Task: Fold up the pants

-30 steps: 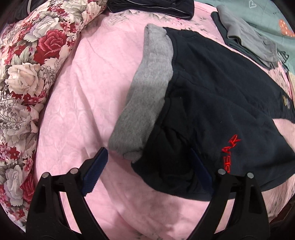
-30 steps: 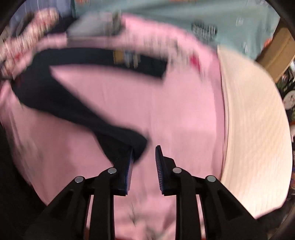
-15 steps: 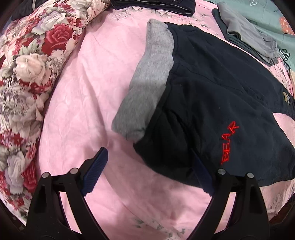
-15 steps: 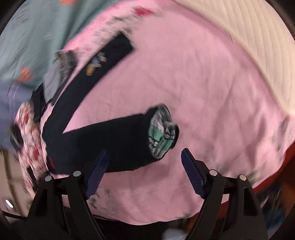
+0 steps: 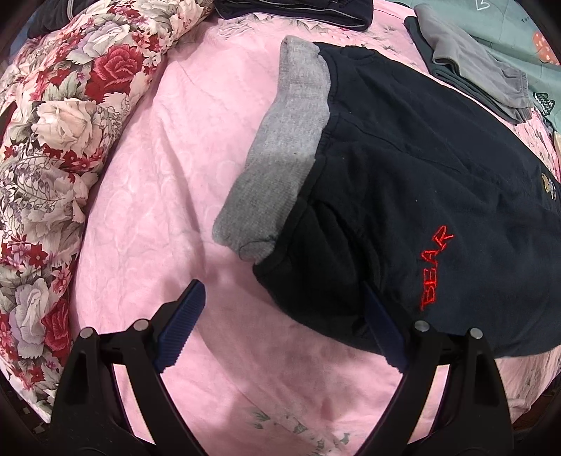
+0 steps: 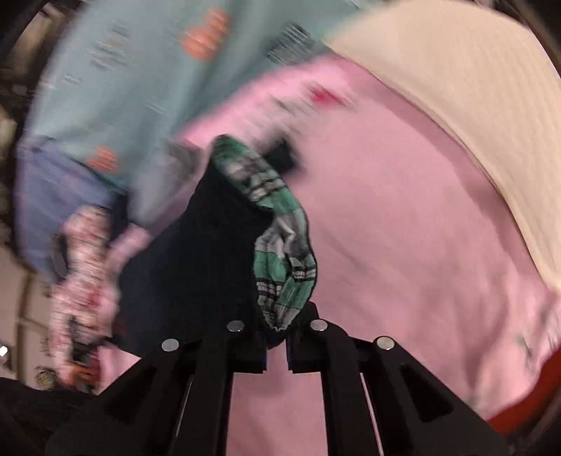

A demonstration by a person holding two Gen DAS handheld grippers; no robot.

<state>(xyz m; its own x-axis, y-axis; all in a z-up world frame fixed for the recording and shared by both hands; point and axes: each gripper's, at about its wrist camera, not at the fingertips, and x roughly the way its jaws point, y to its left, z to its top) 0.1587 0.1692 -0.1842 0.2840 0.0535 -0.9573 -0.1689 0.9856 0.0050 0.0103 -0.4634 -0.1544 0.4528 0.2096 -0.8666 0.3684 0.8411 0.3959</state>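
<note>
Dark navy pants (image 5: 420,168) with a grey waistband (image 5: 280,147) and red "BEAR" lettering lie on the pink bedspread (image 5: 157,175). My left gripper (image 5: 280,322) is open, just above the bed at the waist corner; its right finger (image 5: 382,333) overlaps the pants' near edge. My right gripper (image 6: 277,345) is shut on a pant leg hem (image 6: 280,273), which shows a green plaid lining, and holds it lifted above the bed. The right wrist view is blurred by motion.
A floral quilt (image 5: 59,140) runs along the left. Folded grey and dark clothes (image 5: 470,66) lie at the far right, more dark clothes (image 5: 298,10) at the top. A teal sheet (image 6: 115,70) and a cream cover (image 6: 473,105) border the pink bedspread.
My right gripper opened over the leg hem, then closed on it and lifted it. My left gripper stayed open and drew back slightly from the waistband.
</note>
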